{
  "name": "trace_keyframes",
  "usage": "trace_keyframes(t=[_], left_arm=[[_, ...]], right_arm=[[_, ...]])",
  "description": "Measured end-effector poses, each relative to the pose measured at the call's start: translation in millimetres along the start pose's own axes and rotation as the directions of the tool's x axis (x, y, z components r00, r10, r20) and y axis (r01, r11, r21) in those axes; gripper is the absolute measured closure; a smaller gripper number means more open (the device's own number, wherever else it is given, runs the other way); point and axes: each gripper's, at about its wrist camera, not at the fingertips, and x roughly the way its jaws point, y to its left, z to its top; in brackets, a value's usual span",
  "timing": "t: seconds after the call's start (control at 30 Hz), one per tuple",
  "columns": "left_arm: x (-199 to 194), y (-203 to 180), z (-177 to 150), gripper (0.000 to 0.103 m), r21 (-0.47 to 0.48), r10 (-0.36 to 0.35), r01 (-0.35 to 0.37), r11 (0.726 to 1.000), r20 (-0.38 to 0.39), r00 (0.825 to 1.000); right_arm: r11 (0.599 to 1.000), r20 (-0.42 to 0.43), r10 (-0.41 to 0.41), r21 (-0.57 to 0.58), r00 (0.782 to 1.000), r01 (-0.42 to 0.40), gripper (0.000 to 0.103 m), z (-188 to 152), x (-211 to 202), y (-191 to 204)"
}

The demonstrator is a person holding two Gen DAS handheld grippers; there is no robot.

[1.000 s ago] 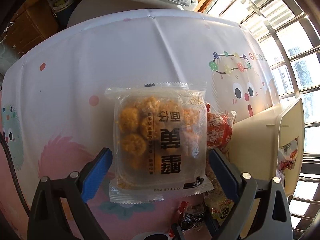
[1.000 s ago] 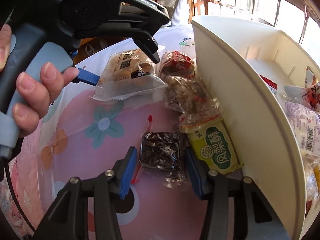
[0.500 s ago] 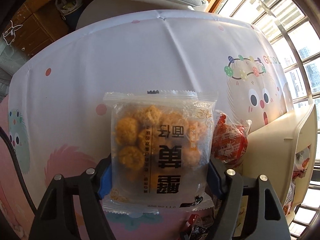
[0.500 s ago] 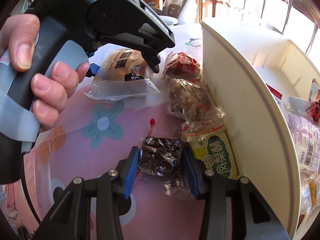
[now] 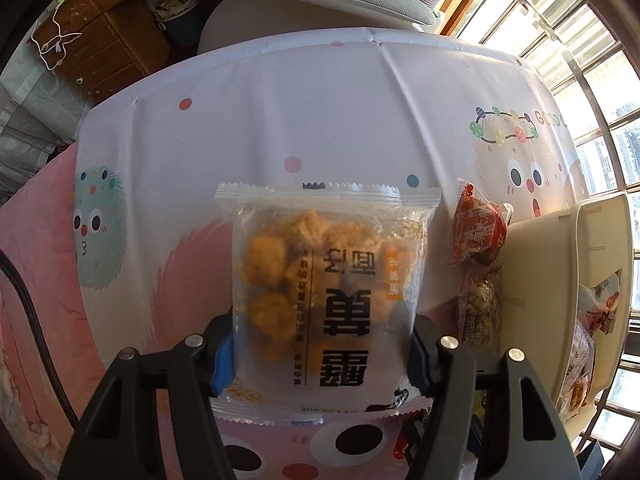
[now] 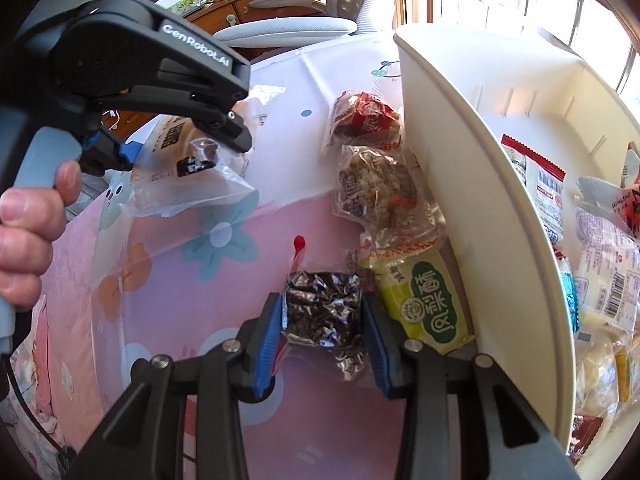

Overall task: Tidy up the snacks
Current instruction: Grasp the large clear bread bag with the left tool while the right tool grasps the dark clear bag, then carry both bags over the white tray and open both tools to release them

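Observation:
My left gripper [image 5: 322, 360] is shut on a clear packet of golden puffs [image 5: 326, 292] and holds it above the table; the packet also shows in the right wrist view [image 6: 188, 172] under the left gripper's body [image 6: 132, 80]. My right gripper [image 6: 324, 334] is shut on a dark foil snack packet [image 6: 322, 312] that lies on the pink tablecloth. A cream storage bin [image 6: 480, 208] stands on the right, with several packets inside. It also shows in the left wrist view [image 5: 560, 300].
Beside the bin's wall lie a red-wrapped snack [image 6: 366, 120], a clear nut-bar packet [image 6: 380, 188] and a green pastry packet [image 6: 424, 300]. A grey office chair [image 5: 336, 4] stands behind the table. A wooden cabinet [image 5: 104, 44] is at the back left.
My left gripper closed on the puff packet and lifted it up off the table. My right gripper closed tighter around the dark foil packet.

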Motion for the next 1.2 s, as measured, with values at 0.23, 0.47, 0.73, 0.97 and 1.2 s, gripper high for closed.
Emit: trace_keyframes(t=[0.23, 0.47, 0.73, 0.97, 1.2], left_arm=[[-51.2, 29.8, -51.4, 0.038, -0.044, 0.024, -0.023, 0.999, 0.024, 0.999], [-104.6, 61.2, -109.8, 0.038, -0.071, 0.042, -0.037, 0.997, 0.066, 0.997], [-143.8, 60.6, -170.6, 0.038, -0.080, 0.000, 0.008, 0.997, 0.096, 0.995], [-174.3, 36.2, -203.9, 0.038, -0.046, -0.020, 0.027, 0.999, 0.150, 0.988], [-191.6, -2.0, -215.2, 0.038, -0.045, -0.058, 0.068, 0.997, 0.199, 0.978]], right_arm=[[0.998, 0.003, 0.034, -0.049, 0.999, -0.034, 0.064, -4.6, -33.4, 15.7], [0.993, 0.069, 0.041, -0.110, 0.997, -0.033, 0.064, -26.4, -89.9, 33.8], [0.989, 0.132, 0.019, -0.148, 0.991, 0.001, 0.063, -48.4, -152.4, 34.4], [0.986, 0.147, -0.003, -0.164, 0.989, 0.028, 0.063, -55.3, -188.2, 20.0], [0.979, 0.143, -0.003, -0.203, 0.990, 0.033, 0.063, -48.2, -212.5, -16.6]])
